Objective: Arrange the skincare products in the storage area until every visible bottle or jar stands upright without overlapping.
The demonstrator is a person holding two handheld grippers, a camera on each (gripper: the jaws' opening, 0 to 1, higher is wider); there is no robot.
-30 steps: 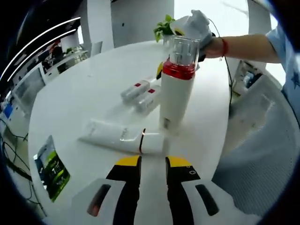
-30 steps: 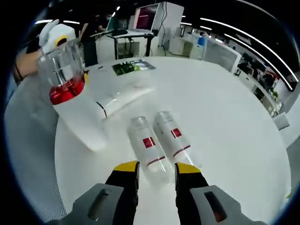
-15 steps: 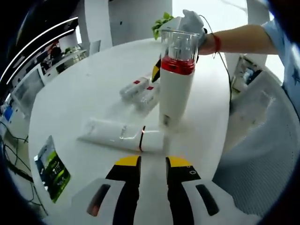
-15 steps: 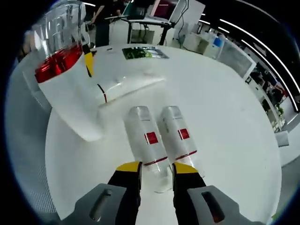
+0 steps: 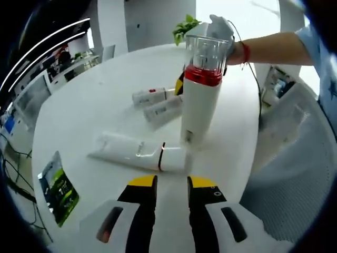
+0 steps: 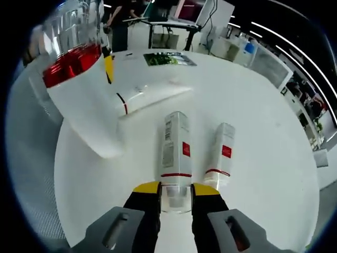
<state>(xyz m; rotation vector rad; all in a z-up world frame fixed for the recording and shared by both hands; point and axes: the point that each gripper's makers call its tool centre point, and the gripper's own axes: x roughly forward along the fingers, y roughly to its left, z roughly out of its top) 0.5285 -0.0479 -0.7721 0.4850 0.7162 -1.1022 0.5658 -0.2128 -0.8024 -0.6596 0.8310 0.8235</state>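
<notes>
Left gripper point(image 5: 172, 182): its yellow-tipped fingers point(image 5: 143, 182) rise at 6 o'clock of the left gripper view, a narrow gap between them and nothing in it; they hover above the bare worktop point(image 5: 95, 100).
Right gripper point(image 6: 169, 188): its fingers point(image 6: 147, 188) at 6 o'clock of the right gripper view are closed onto the clear cap end of the near small bottle point(image 6: 175, 153). In the left gripper view this gripper's yellow tip shows behind the tall bottle, at about 12 o'clock, with the person's hand point(image 5: 221, 29) and forearm coming in from 1 o'clock.
Tall bottle point(image 5: 200, 95): white body, red collar, clear cap; standing upright on the worktop at about 12 o'clock from the left fingers. In the right gripper view it fills the 10 o'clock area point(image 6: 79, 89) and appears tilted by the lens.
Tube point(image 5: 139, 153): white, with a thin dark and red band near its cap, lying flat just beyond the left fingers, its cap end towards the foot of the tall bottle. In the right gripper view point(image 6: 150, 97) it lies at 12 o'clock.
Near small bottle: white with a red label, lying on its side, lengthwise along the right fingers.
Second small bottle point(image 6: 221, 155): same kind, also lying flat, just beside the first at 3 o'clock of it and angled away; the two look apart.
Green packet point(image 5: 59, 188): flat at the worktop edge, 9 o'clock in the left gripper view.
Potted plant point(image 5: 184, 29): on the far side of the worktop, near the person's hand.
</notes>
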